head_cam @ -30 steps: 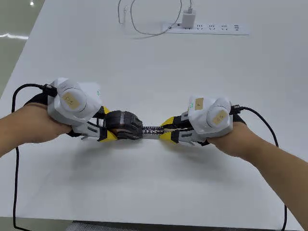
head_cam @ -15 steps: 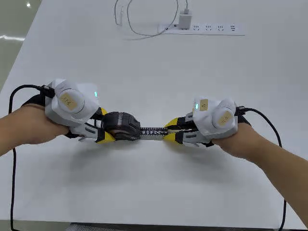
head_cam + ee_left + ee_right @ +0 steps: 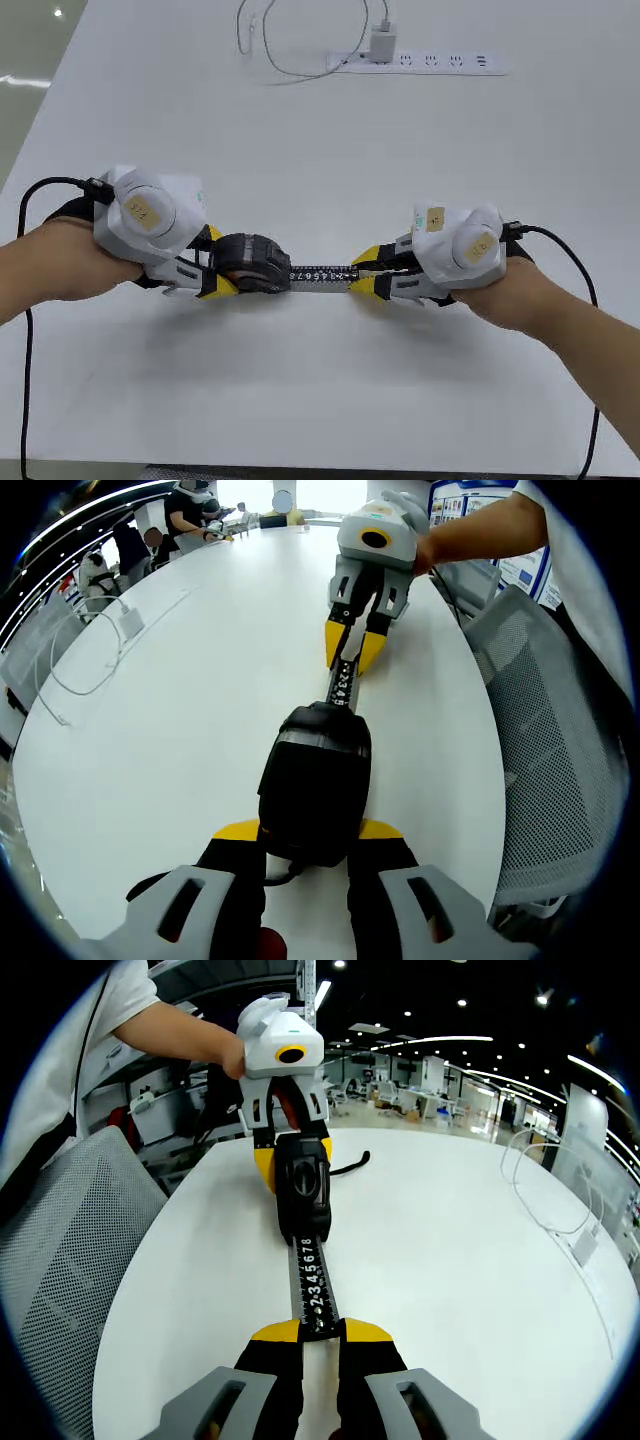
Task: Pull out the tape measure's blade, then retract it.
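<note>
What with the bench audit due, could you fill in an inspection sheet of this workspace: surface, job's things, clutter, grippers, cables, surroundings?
Surface: white table, bare around the work.
Job's things: black tape measure with its blade drawn out a short way, marks up to 8 readable in the right gripper view.
Clutter: nothing seen.
Grippers: left gripper shut on the tape measure's case; right gripper shut on the blade's end.
Cables: power strip at the far edge with a charger and white cable; black leads run from both grippers.
Surroundings: mesh chair beside the table; open hall with more desks beyond.
</note>
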Tool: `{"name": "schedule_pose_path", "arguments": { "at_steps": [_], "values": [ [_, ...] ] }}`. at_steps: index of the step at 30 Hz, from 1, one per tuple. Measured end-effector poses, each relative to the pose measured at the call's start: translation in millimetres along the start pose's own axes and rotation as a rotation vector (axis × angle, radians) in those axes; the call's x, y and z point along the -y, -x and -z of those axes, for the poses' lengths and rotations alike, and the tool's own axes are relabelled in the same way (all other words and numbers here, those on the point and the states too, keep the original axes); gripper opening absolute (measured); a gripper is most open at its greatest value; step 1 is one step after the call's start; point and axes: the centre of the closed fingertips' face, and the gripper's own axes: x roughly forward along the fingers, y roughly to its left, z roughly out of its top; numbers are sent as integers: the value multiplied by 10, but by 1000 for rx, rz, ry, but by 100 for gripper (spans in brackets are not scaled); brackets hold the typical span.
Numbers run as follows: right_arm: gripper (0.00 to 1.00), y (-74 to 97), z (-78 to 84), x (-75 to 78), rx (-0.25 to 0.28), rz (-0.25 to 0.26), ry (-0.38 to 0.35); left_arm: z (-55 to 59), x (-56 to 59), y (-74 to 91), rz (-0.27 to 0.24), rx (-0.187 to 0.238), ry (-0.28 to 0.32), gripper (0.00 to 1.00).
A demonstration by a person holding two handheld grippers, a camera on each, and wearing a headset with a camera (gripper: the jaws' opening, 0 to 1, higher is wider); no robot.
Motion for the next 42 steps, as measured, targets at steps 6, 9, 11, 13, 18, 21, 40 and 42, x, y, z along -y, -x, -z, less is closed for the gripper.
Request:
{"name": "schedule_pose_path", "arguments": {
  "at_steps": [6, 9, 11, 13, 18, 21, 40, 42],
  "values": [
    [8, 39, 34, 7, -7, 2, -3, -1, 0, 0, 1, -3, -2, 26],
    [8, 59, 49, 11, -8, 5, -8, -1, -1, 0, 1, -2, -2, 26],
    [8, 77, 60, 12, -10, 6, -11, -1, -1, -1, 2, -2, -1, 26],
    [8, 93, 72, 11, -12, 8, -10, -2, -1, -1, 1, -2, -2, 26],
    [8, 122, 109, 9, -16, 12, -16, -5, 1, -1, 1, -2, -4, 26],
    [8, 141, 125, 8, -17, 14, -18, -6, 4, -2, 2, -4, -5, 26],
    [8, 332, 289, 43, -44, 31, -28, -11, 8, -9, 2, -6, -7, 26],
    [8, 350, 299, 45, -46, 32, -27, -11, 9, -8, 2, -6, -6, 26]
  ]
}}
